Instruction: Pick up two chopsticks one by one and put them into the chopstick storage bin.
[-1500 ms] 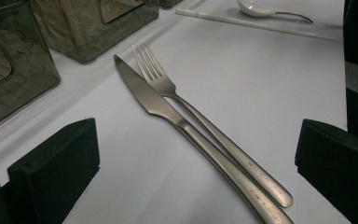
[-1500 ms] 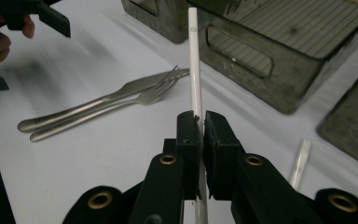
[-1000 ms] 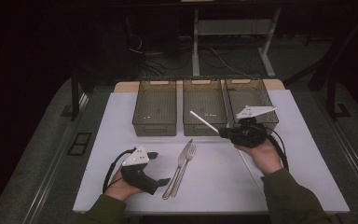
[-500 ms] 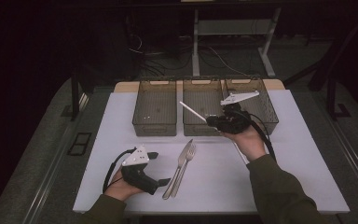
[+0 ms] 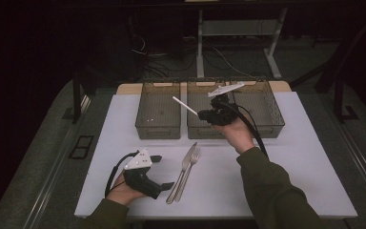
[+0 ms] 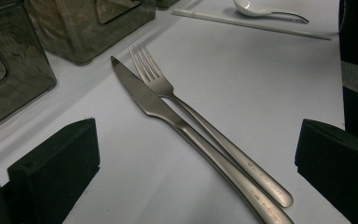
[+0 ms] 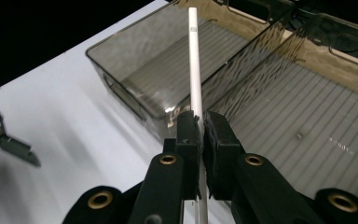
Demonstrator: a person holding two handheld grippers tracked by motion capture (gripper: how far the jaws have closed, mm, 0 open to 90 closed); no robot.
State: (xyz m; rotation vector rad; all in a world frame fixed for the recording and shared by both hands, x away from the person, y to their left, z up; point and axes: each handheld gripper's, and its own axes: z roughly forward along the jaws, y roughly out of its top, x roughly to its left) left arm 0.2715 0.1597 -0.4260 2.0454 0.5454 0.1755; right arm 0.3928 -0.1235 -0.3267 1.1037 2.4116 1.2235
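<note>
My right gripper (image 5: 201, 114) is shut on a white chopstick (image 5: 185, 106), which it holds above the middle smoky bin (image 5: 196, 132) with the stick's tip pointing up and to the left. In the right gripper view the pads (image 7: 187, 133) pinch the chopstick (image 7: 195, 60) near its lower part. Near the mat's front left my left gripper (image 5: 164, 171) rests open. A steel knife (image 6: 144, 95) and fork (image 6: 151, 74) lie side by side between its wide-set jaws, untouched. The knife (image 5: 183, 171) and fork (image 5: 194, 162) lie just right of it.
Three smoky plastic bins stand in a row at the back of the white mat (image 5: 305, 162): left bin (image 5: 158, 130), middle one, right bin (image 5: 272, 129). A white spoon (image 6: 261, 9) and a second white chopstick (image 6: 251, 23) lie farther off on the mat.
My right gripper has carried the chopstick away from me and to the left, from above the right bin to above the middle bin. The left gripper has stayed put.
</note>
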